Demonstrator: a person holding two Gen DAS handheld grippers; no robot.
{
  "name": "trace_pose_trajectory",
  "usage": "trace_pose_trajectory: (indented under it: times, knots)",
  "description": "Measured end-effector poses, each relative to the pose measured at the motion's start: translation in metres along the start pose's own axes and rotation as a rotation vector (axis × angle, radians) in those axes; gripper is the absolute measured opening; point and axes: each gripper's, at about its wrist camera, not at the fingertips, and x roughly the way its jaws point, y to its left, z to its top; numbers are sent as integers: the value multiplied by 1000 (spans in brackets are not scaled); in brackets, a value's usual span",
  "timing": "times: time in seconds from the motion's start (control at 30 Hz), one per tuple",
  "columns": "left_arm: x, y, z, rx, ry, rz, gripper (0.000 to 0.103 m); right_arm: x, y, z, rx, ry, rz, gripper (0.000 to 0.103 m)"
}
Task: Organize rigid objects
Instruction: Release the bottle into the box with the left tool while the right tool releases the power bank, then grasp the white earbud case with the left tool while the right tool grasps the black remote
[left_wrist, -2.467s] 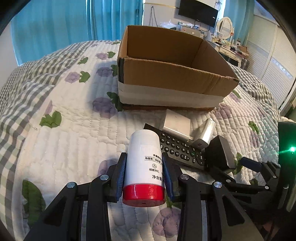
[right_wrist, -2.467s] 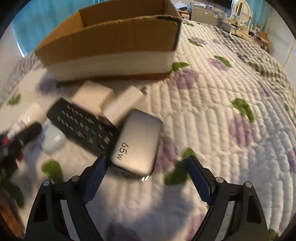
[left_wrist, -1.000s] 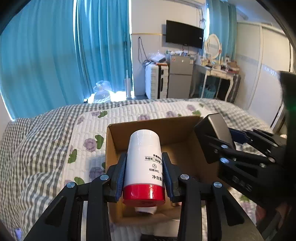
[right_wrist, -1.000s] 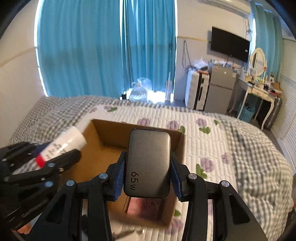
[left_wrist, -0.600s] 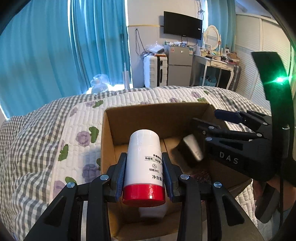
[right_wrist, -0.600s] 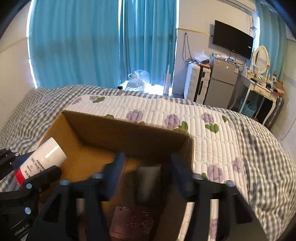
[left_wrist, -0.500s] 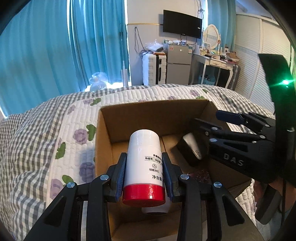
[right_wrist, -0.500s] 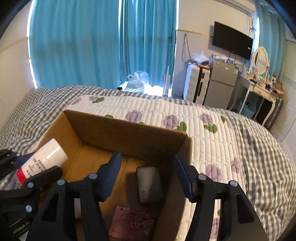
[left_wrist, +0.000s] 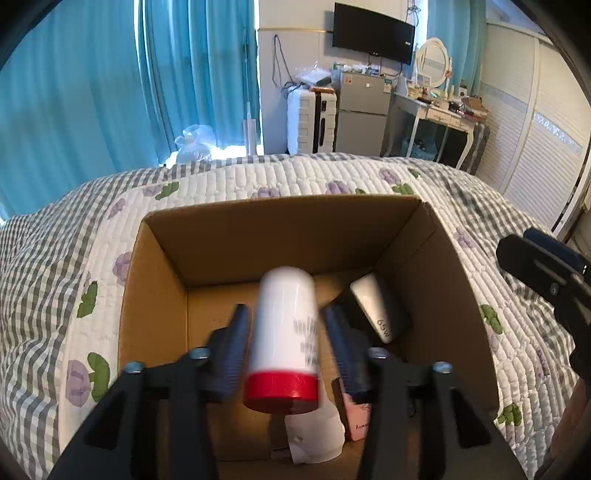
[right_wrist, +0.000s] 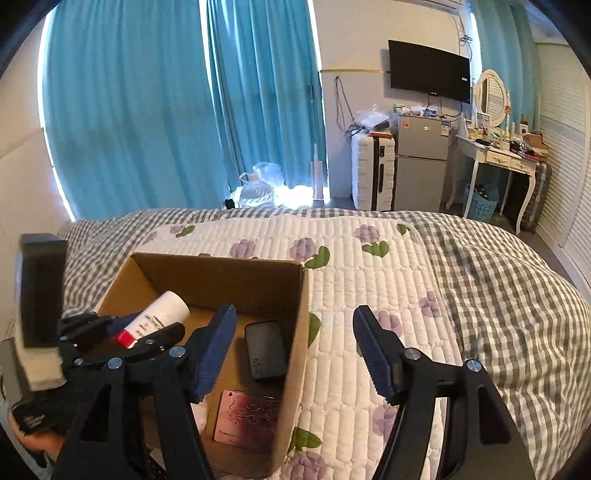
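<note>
Left claw (left_wrist: 284, 350) open, white bottle (left_wrist: 283, 339) blurred between its fingers, above cardboard box (left_wrist: 155, 295). Right claw (right_wrist: 293, 350) open, empty; charger (right_wrist: 266, 354) in box beneath it.

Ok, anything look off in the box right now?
Only the white bottle: it sits loose and blurred between the parted fingers of the left gripper, above the cardboard box, apparently dropping. Nothing spilled or damaged.

Red-capped white bottle (left_wrist: 283, 332) above open cardboard box (left_wrist: 155, 280), charger (left_wrist: 373, 308) inside
</note>
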Motion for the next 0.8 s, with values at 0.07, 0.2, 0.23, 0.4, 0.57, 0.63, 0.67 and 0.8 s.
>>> trace_pose_trajectory:
  times: [0.07,0.2,0.23,0.4,0.57,0.63,0.67,0.8]
  knots:
    - [-6,-1,0,6,-26,6,70,-1,0,-2,0,2,4,66]
    - [-24,2,-1,15,-33,16,76,-9,3,-8,3,22,1,66]
    - [-30,4,-3,13,-34,17,79,-14,5,-11,0,23,-1,66]
    - [-82,14,-18,13,-88,25,97,-53,13,-28,-16,26,-9,67]
    - [-136,23,-34,12,-131,33,100,-92,31,-41,-46,18,-33,81]
    - [-155,25,-42,7,-153,37,103,-108,41,-46,-65,18,-50,86]
    - [-165,26,-47,4,-167,40,103,-114,44,-47,-67,18,-57,91]
    - [-187,27,-72,14,-191,67,103,-137,59,-62,-61,14,-79,100]
